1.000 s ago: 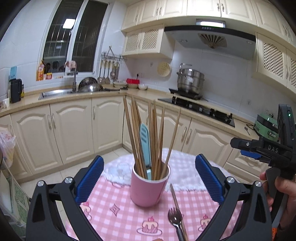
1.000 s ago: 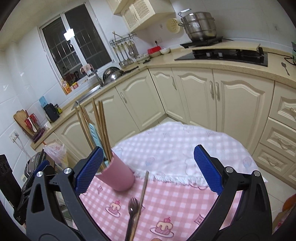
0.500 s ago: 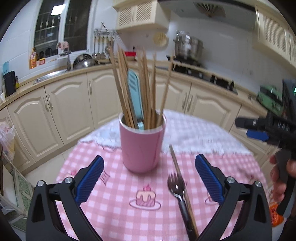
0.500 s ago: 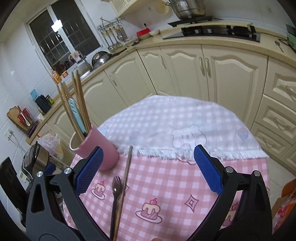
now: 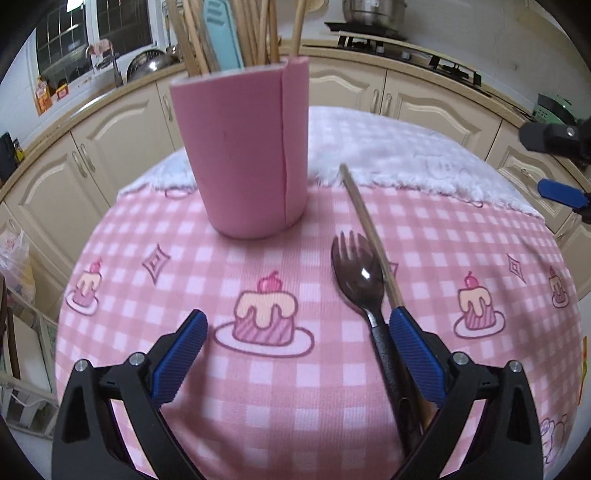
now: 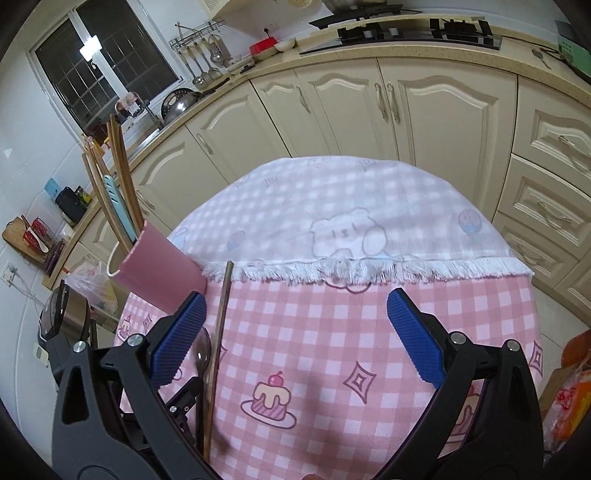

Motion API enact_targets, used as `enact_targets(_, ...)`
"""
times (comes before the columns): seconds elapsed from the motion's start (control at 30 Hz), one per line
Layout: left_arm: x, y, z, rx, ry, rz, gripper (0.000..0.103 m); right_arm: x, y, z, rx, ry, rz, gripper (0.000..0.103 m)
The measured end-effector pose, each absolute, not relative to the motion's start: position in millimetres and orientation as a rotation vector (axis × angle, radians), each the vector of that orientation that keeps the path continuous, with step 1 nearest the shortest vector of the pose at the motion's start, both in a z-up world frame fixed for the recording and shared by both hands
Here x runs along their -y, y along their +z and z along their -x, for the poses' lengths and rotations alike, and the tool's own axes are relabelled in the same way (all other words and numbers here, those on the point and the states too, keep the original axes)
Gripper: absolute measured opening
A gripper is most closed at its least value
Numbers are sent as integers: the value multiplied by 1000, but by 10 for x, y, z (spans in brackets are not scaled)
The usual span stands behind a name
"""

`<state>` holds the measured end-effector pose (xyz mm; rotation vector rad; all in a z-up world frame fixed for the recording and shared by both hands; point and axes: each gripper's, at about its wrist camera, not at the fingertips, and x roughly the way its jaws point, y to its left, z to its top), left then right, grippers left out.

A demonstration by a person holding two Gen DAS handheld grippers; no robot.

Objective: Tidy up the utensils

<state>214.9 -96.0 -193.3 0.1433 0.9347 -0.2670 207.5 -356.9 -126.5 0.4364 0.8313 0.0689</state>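
A pink cup [image 5: 245, 155] holding several wooden chopsticks and a light-blue utensil stands on the pink checked tablecloth [image 5: 147, 317]. Just right of it lie a dark spork [image 5: 360, 280] and a single wooden chopstick [image 5: 369, 232], side by side. My left gripper [image 5: 297, 350] hangs low over the cloth, open, its right finger just above the spork's black handle. In the right wrist view the cup [image 6: 162, 273] sits at the left, with the chopstick [image 6: 219, 321] and the spork [image 6: 201, 354] beside my left finger. My right gripper [image 6: 295, 336] is open with nothing in it.
The round table has a white fringed cloth [image 6: 351, 229] over its far half. Cream kitchen cabinets [image 6: 424, 110] curve behind the table, with a hob [image 6: 406, 29] on the counter. A dark appliance [image 6: 62, 325] stands by the table's left edge.
Both grippers have moved down and closer to the table. The cup, spork and chopstick now fill much more of the left wrist view. The left gripper's right finger has reached the spork handle.
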Motion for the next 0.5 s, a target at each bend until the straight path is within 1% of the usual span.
enact_targets(0.13, 954, -1960, -2178, -954, -279, -132, 96, 3564, -1307, -2106, -848, 71, -428, 96)
enact_targets(0.17, 972, -1970, -2177, -961, -277, -144, 94, 3553, -1319, -2122, -856, 73, -423, 96)
enact_targets(0.2, 991, -1964, -2173, -957, -278, -158, 87, 3534, -1333, -2145, -868, 76, -414, 96)
enact_targets(0.23, 1009, -1955, -2164, -952, -291, -173, 83, 3507, -1351, -2165, -881, 78, -403, 96)
enact_targets(0.3, 1035, -1910, -2176, -955, -313, -179, 65, 3436, -1390, -2221, -907, 84, -381, 96)
enact_targets(0.33, 1051, -1895, -2184, -959, -326, -184, 61, 3392, -1415, -2253, -923, 84, -364, 96)
enact_targets(0.4, 1055, -1882, -2198, -966, -345, -191, 45, 3295, -1456, -2318, -947, 89, -335, 96)
enact_targets(0.43, 1047, -1875, -2207, -970, -352, -191, 41, 3244, -1475, -2356, -956, 94, -320, 96)
enact_targets(0.5, 1024, -1867, -2237, -981, -365, -188, 23, 3122, -1517, -2444, -979, 100, -285, 96)
